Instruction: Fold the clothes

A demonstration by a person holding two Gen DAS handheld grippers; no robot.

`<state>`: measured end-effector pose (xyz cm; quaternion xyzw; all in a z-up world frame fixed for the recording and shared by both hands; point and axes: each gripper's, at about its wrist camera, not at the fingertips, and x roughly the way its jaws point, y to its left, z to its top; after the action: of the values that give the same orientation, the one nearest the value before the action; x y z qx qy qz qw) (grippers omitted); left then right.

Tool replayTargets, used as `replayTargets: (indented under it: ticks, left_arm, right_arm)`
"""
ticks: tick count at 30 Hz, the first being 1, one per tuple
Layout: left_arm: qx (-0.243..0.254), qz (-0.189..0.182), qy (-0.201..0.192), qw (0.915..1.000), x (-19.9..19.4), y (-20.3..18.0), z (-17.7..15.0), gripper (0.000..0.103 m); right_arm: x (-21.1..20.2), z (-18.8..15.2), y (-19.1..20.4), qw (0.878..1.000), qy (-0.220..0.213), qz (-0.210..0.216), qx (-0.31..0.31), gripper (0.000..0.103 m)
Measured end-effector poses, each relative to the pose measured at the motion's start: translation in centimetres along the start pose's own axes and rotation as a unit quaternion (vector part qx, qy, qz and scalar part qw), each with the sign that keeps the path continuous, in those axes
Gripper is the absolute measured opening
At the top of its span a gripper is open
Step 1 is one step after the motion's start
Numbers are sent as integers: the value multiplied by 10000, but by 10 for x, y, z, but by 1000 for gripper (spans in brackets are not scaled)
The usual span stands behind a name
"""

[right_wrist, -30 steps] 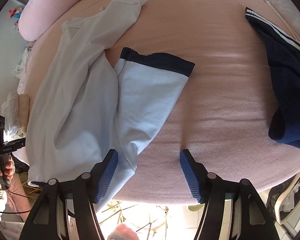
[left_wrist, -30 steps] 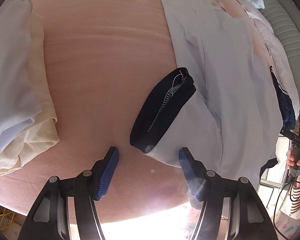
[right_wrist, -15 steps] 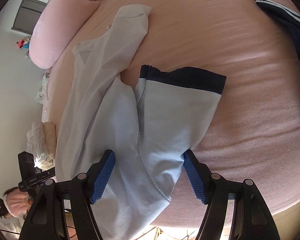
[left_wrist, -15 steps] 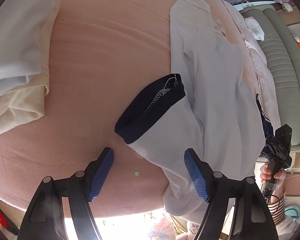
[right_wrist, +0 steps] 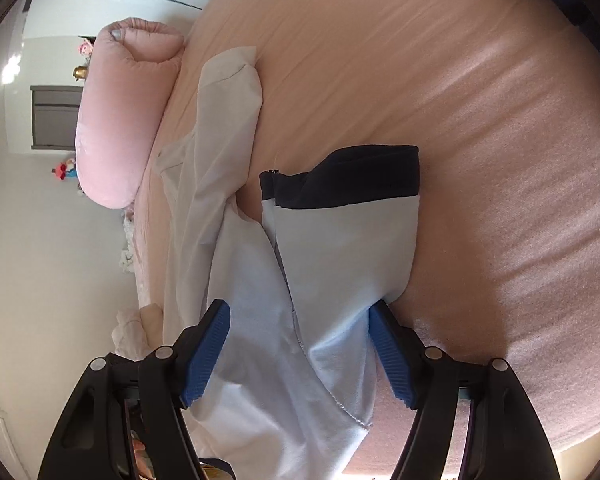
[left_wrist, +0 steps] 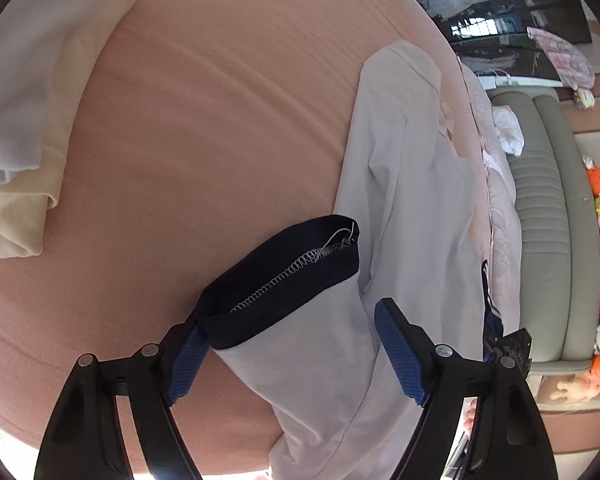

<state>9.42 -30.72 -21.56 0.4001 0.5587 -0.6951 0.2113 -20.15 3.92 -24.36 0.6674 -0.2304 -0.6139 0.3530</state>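
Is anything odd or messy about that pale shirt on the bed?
The navy cuff on the shirt's sleeve gapes open, showing its inside seam with white zigzag stitching and a loose thread end. The pale shirt lies rumpled and creased, not spread flat. Nothing looks torn or spilled.

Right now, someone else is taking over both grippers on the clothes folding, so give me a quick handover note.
Left gripper: jaws opening, astride the shirt's navy cuff; pads not pressing it.
Right gripper: open, straddling the same sleeve near the shoulder, nothing gripped.
Light shirt: spread on the pink bed, one sleeve out sideways, the other lying folded up along the body.
Done: folded clothes sit stacked at the bed's far side from the shirt.
Left: close both grippers on the sleeve, fold it across the body, then fold the shirt.
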Motion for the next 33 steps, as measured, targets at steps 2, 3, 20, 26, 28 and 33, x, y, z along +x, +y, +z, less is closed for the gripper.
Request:
replayTargets:
  ticks: [2, 3, 20, 26, 28, 33]
  left_arm:
    - [-19, -90, -136, 9999, 0, -1, -2, 78]
    - [51, -76, -196, 9998, 1, -2, -5, 78]
    - [-250, -768, -179, 9966, -14, 25, -7, 99]
    - [571, 332, -344, 9972, -19, 11, -21, 52]
    - [791, 544, -355, 9947, -22, 14, -23, 33]
    - [1274, 787, -323, 9882, -28, 15, -25, 17]
  right_arm:
    - [2, 1, -2, 9998, 0, 122, 144, 71]
    - [2, 1, -3, 9998, 1, 159, 154, 71]
    - [-12, -6, -36, 9990, -125, 159, 403, 0]
    - [-15, -3, -27, 9991, -60, 152, 396, 23]
    - [-17, -5, -18, 9994, -119, 205, 269, 43]
    - [-32, -9, -6, 9989, -338, -291, 123, 58]
